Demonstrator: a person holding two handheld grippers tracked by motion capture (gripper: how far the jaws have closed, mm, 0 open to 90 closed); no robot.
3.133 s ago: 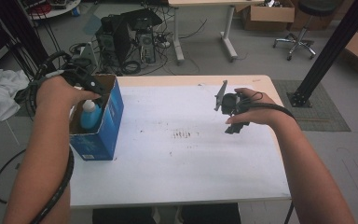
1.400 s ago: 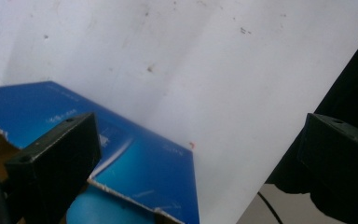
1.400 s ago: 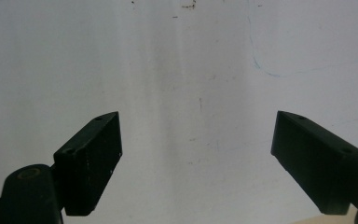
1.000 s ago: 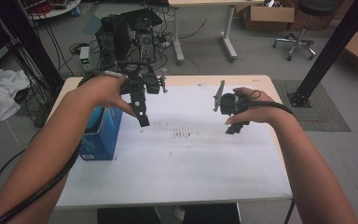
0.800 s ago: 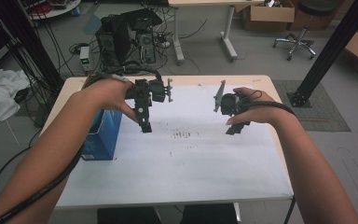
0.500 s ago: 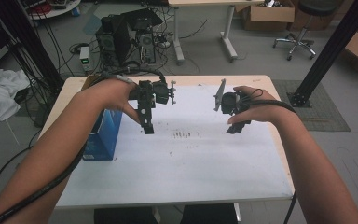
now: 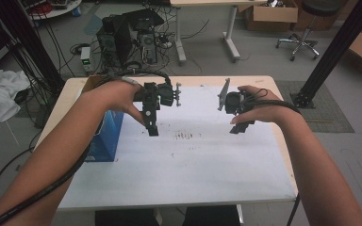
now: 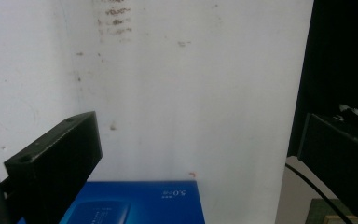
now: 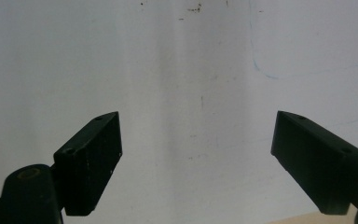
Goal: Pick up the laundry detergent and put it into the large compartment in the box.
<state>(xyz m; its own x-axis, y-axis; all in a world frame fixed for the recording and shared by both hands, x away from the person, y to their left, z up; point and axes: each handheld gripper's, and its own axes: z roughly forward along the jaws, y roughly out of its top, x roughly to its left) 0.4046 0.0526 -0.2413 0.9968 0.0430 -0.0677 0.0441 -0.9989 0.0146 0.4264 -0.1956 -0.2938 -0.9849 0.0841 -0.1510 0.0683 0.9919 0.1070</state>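
The left claw (image 7: 152, 123) hangs above the white tabletop (image 7: 193, 160), released and holding nothing, its jaws spread wide in the left gripper view. The blue box (image 7: 107, 136) stands on the tabletop's left side, just beside the person's left forearm and near this claw. The right claw (image 7: 238, 123) hovers over the tabletop's right half, well apart from the box, also released and bare.
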